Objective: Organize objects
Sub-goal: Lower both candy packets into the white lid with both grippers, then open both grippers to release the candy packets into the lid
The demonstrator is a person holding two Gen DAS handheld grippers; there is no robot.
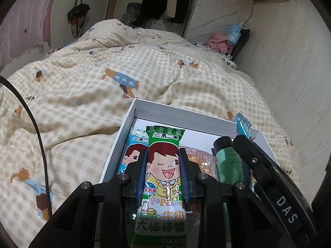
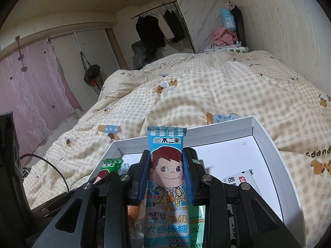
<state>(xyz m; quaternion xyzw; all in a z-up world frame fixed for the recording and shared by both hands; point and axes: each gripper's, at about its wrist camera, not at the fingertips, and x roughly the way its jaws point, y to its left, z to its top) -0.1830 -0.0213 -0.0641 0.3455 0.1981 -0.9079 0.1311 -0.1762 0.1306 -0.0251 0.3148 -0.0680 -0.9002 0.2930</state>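
Note:
My left gripper (image 1: 163, 155) is shut on a green lollipop packet (image 1: 164, 177) with a cartoon face, held upright above a white box (image 1: 128, 122) on the bed. My right gripper (image 2: 166, 159) is shut on a blue lollipop packet (image 2: 166, 165), also above the white box (image 2: 266, 132). In the left wrist view the right gripper (image 1: 242, 146) reaches in from the right with a blue packet (image 1: 243, 127) at its tip. A second blue lollipop packet (image 1: 132, 148) lies in the box. In the right wrist view the green packet (image 2: 110, 164) shows at the left.
The box holds a green bottle (image 1: 227, 161), an orange snack pack (image 1: 198, 157) and a white sachet (image 2: 242, 180). It rests on a checked quilt (image 1: 82, 95) covering the bed. A wall (image 1: 289, 72) runs along the right. A black cable (image 1: 41, 144) hangs left.

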